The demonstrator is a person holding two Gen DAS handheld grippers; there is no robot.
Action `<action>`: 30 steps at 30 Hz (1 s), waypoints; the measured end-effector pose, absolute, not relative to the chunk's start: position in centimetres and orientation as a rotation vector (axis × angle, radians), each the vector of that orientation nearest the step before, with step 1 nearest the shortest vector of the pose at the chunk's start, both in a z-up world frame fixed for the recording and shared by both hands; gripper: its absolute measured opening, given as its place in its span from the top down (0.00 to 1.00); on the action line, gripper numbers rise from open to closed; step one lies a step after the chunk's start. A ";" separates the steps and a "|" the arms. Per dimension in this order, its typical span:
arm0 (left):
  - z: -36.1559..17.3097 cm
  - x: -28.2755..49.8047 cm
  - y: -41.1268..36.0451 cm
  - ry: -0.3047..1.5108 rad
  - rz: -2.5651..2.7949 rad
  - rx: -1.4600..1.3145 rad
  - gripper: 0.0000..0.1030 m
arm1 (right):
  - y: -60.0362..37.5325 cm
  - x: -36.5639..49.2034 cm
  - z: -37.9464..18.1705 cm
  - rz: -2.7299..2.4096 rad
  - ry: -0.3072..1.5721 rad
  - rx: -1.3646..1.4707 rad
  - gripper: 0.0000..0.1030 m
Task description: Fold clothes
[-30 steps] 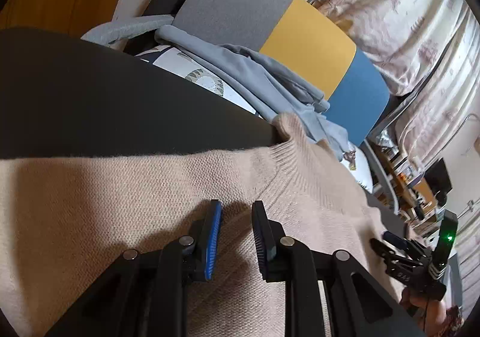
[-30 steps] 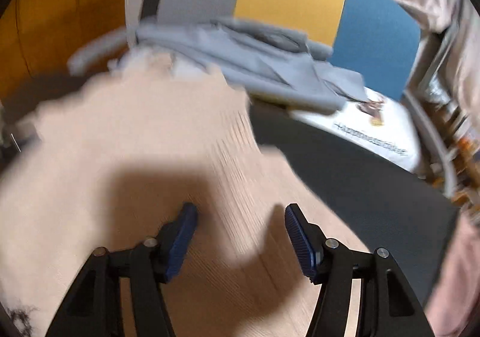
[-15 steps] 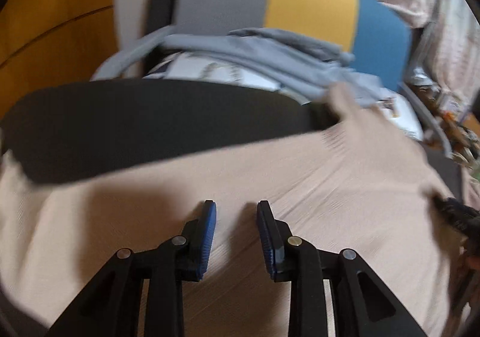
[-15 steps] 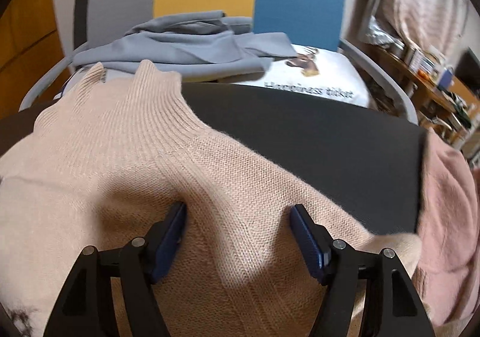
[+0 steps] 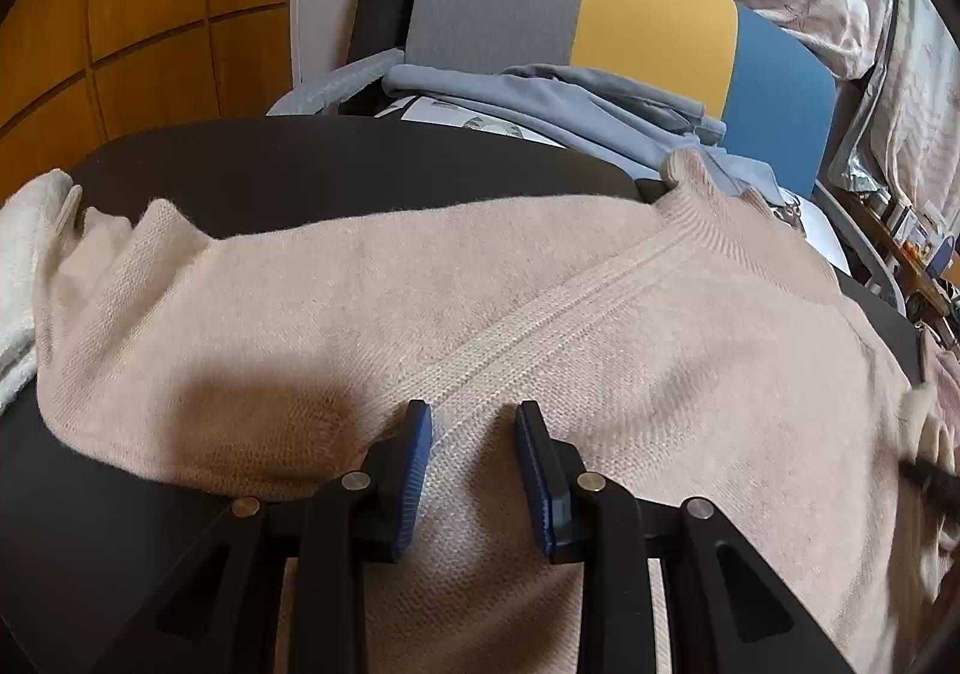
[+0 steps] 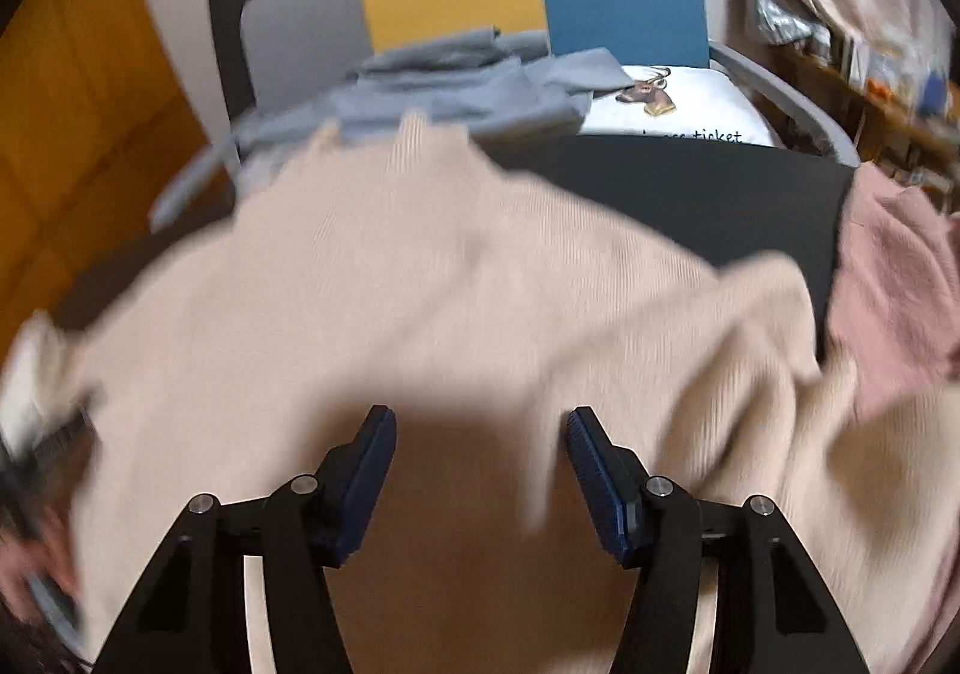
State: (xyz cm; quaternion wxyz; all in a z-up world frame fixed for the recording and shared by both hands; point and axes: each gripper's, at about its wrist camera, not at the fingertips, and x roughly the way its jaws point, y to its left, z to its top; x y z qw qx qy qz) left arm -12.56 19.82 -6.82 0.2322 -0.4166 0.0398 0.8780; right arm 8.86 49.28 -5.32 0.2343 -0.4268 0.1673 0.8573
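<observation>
The left tool point(image 5: 473, 464) stood partly open over the beige sweater point(image 5: 480, 314) on the table point(image 5: 300, 164), gripping nothing; the right tool point(image 6: 480, 464), wider, was closing, pads clear of it.

Left view sharp; right view motion-blurred (fisheye-bent edges), soft indoor light.

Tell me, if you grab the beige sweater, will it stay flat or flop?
Probably flop. The beige sweater is soft knit that already rumples at its left edge on the black table, so it would likely sag from wherever it is pinched. Its fuzzy surface looks unlikely to slip, and it probably feels light.
</observation>
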 end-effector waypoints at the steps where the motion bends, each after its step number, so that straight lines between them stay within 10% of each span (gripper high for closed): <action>1: -6.9 -12.7 19.7 0.108 2.413 -1.143 0.71 | 48.6 9.0 -5.9 2.344 0.413 -1.176 0.41; 24: -6.1 -12.2 20.7 0.144 2.409 -1.182 0.72 | 54.0 31.9 -2.3 2.122 0.920 -0.752 0.42; 30: -5.8 -8.3 21.9 -0.104 2.268 -1.197 0.71 | 53.7 31.0 -3.9 2.143 0.940 -0.869 0.43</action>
